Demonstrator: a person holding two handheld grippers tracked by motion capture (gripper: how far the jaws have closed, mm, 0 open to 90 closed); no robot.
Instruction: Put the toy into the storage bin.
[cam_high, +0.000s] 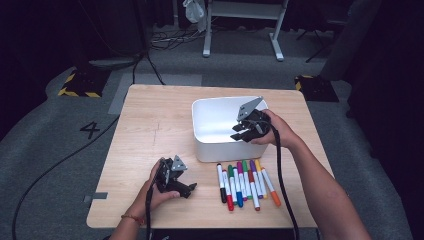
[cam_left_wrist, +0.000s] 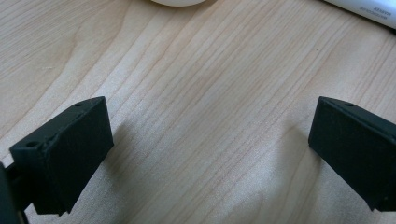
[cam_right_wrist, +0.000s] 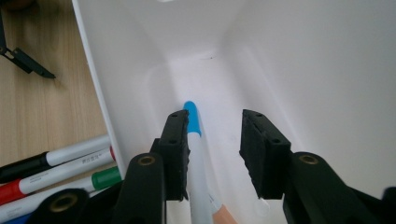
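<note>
At a light wooden table (cam_high: 150, 130), we hold our right gripper (cam_right_wrist: 212, 149) over a white rectangular plastic bin (cam_high: 210, 145), jaws parted, with a blue-capped white marker (cam_right_wrist: 194, 140) lying against the inner face of one jaw and nothing pressing it from the other side. The marker points down into the bin's interior, near the floor; whether it already rests there we cannot tell. Our left gripper (cam_high: 172, 177) sits low over bare wood near the table's front edge, jaws spread wide and empty. Just in front of the bin lies a row of capped markers (cam_high: 245, 182) in black, red, green, blue, purple, yellow and orange, side by side and touching. We judge these pens light, stiff and smooth-barrelled, likely to roll or slip. The surest hold would be across the barrel near its middle, clear of the cap seam, with modest pressure.
</note>
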